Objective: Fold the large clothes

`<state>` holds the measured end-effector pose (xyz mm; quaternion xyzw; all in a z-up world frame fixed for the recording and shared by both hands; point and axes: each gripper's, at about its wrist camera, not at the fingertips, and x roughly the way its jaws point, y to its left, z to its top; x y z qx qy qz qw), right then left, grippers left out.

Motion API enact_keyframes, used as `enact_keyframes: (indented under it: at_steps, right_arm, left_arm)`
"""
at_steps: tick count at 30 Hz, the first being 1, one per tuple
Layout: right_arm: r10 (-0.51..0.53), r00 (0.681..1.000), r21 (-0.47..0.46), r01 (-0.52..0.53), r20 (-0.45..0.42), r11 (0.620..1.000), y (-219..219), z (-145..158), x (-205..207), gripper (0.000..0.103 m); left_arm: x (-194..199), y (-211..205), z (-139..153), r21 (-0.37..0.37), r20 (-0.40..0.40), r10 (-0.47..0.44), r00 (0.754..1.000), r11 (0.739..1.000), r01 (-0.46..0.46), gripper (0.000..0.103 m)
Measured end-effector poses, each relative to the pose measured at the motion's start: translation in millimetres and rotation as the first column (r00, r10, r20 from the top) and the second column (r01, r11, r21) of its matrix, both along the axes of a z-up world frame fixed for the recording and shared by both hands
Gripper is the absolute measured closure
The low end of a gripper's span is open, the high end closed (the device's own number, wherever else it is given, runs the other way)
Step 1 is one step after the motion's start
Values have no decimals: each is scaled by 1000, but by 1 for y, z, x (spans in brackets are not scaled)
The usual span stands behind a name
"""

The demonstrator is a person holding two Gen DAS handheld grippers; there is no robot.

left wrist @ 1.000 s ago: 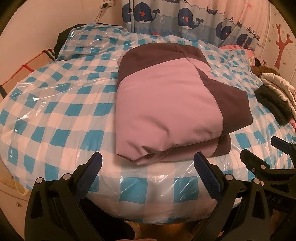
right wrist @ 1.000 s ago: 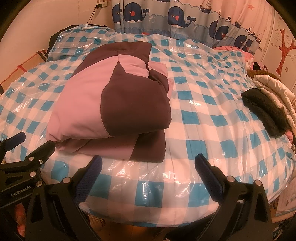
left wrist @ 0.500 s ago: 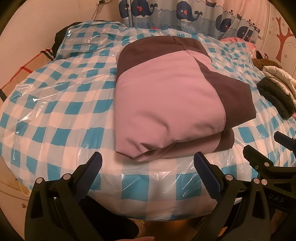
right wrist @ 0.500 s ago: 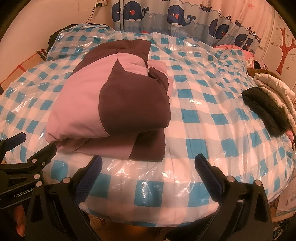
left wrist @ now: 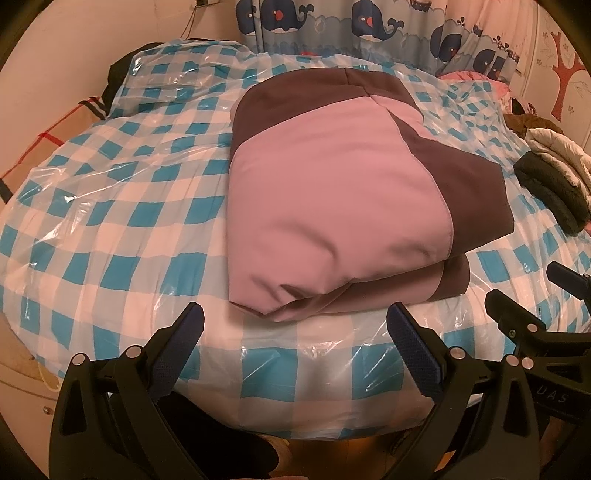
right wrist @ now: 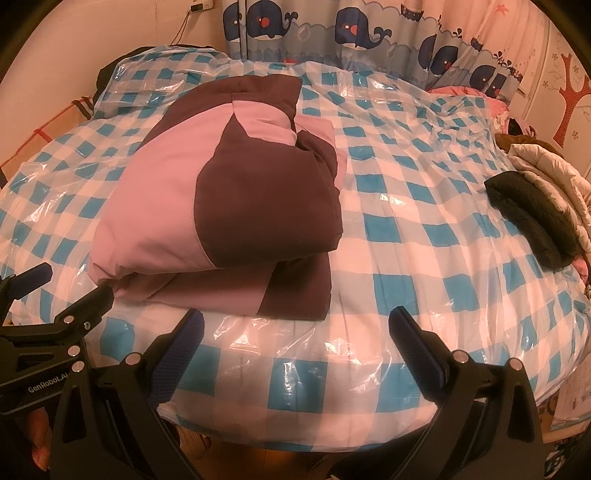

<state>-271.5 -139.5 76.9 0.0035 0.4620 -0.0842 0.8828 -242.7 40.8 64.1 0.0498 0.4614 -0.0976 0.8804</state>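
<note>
Bed point(left wrist: 122, 236): checked blue-and-white cover under a clear plastic sheet point(right wrist: 424, 173); serves as the work surface and as landmark for all positions below.
Curtain point(right wrist: 369, 33): whale print, hanging beyond the far edge of the bed.
Jacket point(left wrist: 332, 206): pink and dark brown, padded, folded into a stacked bundle; lies on the bed, near its front edge, left of centre in the right wrist view.
Fold condition: judged complete or nearly so; upper layer overhangs the lower layer at the front.
Other clothes point(right wrist: 535, 206): a dark item and pale quilted items heaped at the right edge of the bed, well apart from the jacket.
Left gripper point(left wrist: 295, 332): fingers spread wide, nothing between them; positioned at the front edge of the bed, just short of the jacket.
Right gripper point(right wrist: 295, 332): fingers spread wide, nothing held; at the front edge of the bed, to the right of the left gripper.
Risk 1: padded layers may spring open, because bulky filling resists a crease and nothing holds it down.
Risk 2: bundle may slide toward the front edge, because the plastic sheet looks slick.
Risk 3: a finger could snag loose plastic at the front edge and drag the jacket with it.
</note>
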Motion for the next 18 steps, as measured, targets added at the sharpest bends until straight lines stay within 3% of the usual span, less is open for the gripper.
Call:
enact_keyframes:
  at_steps: [18]
  right_arm:
    - [4, 1000, 10, -4, -4, 1000, -4, -5, 2, 7]
  left_arm:
    - [2, -1, -3, 5, 1, -1, 1000, 1000, 1, 8]
